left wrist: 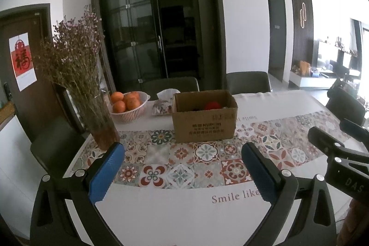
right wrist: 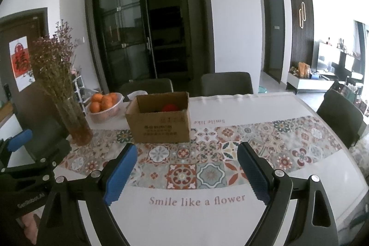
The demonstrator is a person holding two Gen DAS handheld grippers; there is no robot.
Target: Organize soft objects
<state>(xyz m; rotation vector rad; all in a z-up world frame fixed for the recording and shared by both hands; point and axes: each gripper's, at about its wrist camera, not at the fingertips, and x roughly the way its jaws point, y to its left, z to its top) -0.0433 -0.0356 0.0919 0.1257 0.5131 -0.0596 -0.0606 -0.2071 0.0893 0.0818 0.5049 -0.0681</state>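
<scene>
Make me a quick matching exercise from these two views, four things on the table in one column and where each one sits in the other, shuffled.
Things:
1. oranges
2. red ball
3. dried flowers
4. tissue pack

Places:
A. in the glass vase
B. behind the box, left side
C. in the white basket
D. inside the cardboard box

Pairs: 1-C, 2-D, 3-A, 4-B

White walls surrounded dark glass sliding doors point(left wrist: 159, 38); grey chairs point(right wrist: 227, 83) stood behind the table point(right wrist: 265, 105), and daylight came from the right.
</scene>
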